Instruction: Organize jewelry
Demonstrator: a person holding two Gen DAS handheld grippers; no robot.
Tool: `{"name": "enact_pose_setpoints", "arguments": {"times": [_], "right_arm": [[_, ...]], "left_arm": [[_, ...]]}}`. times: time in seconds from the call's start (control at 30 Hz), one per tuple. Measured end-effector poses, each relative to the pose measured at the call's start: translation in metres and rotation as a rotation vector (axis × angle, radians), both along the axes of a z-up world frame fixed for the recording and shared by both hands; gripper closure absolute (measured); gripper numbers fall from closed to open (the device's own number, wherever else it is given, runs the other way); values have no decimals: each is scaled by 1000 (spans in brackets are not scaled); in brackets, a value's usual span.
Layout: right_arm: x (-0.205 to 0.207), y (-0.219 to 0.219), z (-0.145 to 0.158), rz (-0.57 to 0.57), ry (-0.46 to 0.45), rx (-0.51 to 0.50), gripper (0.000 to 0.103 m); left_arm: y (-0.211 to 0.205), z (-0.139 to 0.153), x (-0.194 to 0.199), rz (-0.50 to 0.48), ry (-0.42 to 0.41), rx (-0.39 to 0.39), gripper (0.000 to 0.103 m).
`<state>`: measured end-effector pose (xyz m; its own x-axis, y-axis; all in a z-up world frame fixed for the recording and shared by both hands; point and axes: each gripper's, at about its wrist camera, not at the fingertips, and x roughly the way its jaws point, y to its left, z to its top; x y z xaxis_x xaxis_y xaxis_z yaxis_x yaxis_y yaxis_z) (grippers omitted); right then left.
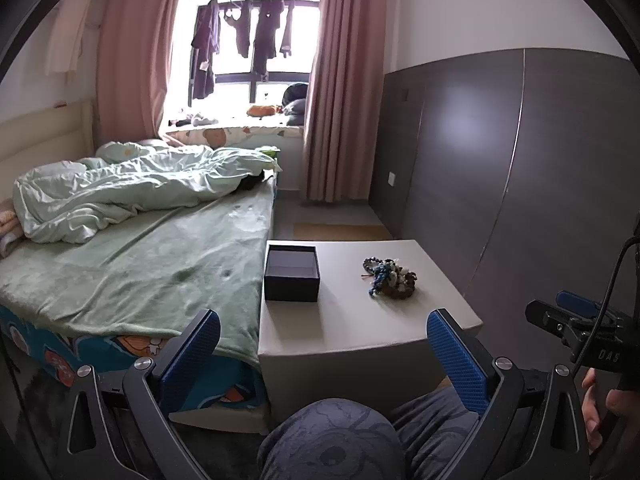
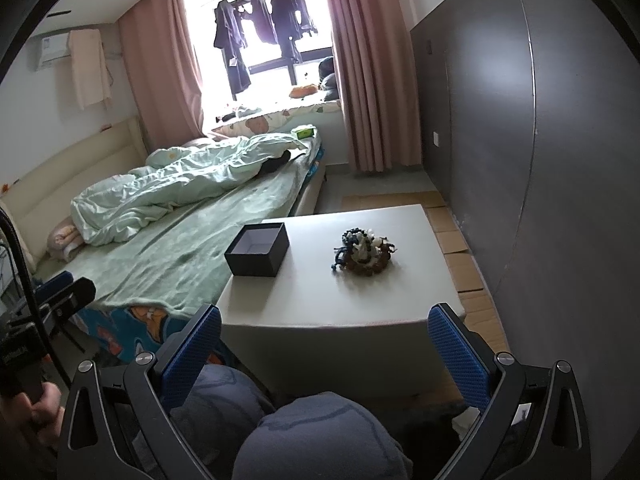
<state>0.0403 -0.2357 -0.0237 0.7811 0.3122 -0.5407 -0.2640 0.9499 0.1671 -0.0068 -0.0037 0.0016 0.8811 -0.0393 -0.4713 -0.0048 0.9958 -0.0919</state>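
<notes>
A heap of beaded bracelets in blue, brown and white lies on a white low table. It also shows in the right wrist view. An open, empty dark box stands on the table's left side, also in the right wrist view. My left gripper is open and empty, held back from the table's near edge. My right gripper is open and empty, also short of the table.
A bed with a green sheet and a rumpled quilt adjoins the table on the left. A dark grey wall panel runs along the right. The person's knees are below the grippers. Cardboard lies on the floor.
</notes>
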Motion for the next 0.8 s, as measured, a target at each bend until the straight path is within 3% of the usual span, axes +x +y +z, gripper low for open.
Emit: {"name": "enact_pose_setpoints", "arguments": {"times": [0.8], "right_arm": [[4, 3, 5, 19, -11, 5, 0]], "left_arm": [[4, 1, 12, -5, -3, -12, 0]]}}
